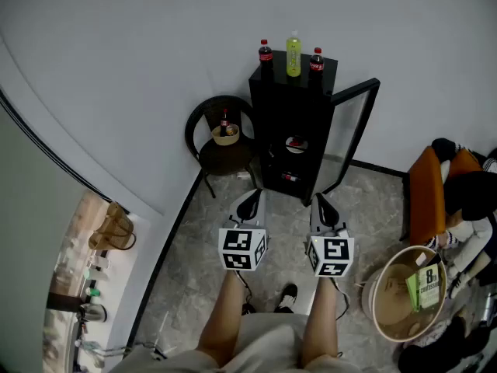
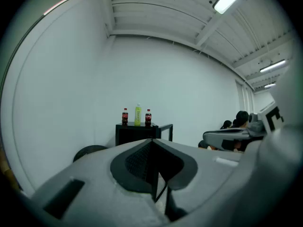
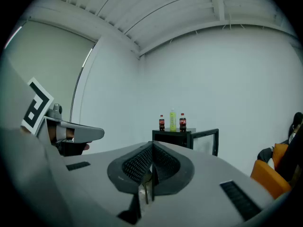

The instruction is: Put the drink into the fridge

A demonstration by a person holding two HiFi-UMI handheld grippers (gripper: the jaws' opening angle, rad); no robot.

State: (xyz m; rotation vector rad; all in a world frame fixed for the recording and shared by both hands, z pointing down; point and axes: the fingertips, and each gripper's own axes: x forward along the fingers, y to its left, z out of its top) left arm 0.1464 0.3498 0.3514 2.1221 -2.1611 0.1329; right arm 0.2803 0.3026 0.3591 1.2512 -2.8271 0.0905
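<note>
head view. your left tongs (image 1: 249,198) and right tongs (image 1: 321,203) sit side by side above the floor (image 1: 190,274), both aimed at 12 o'clock.
left tongs: jaws pressed together, nothing between them.
right tongs: the same, closed and empty.
the black fridge (image 1: 291,123) stands against the wall (image 1: 155,53) at 12 o'clock, well apart from both tongs. its glass door (image 1: 353,130) hangs open toward 1 o'clock.
three drinks stand upright in a row on the fridge top. the green bottle (image 1: 293,55) is in the middle, with a first cola bottle (image 1: 265,54) at its 9 o'clock and a second cola bottle (image 1: 317,60) at its 3 o'clock.
there are items on the shelves inside the fridge, too small to identify.
the chair (image 1: 225,162) is just beside the fridge, at 11 o'clock from your left tongs. it carries a bowl (image 1: 226,136) with a small dark bottle (image 1: 225,120) upright at it.
a round basket (image 1: 379,305) stands at 4 o'clock from the right tongs.
</note>
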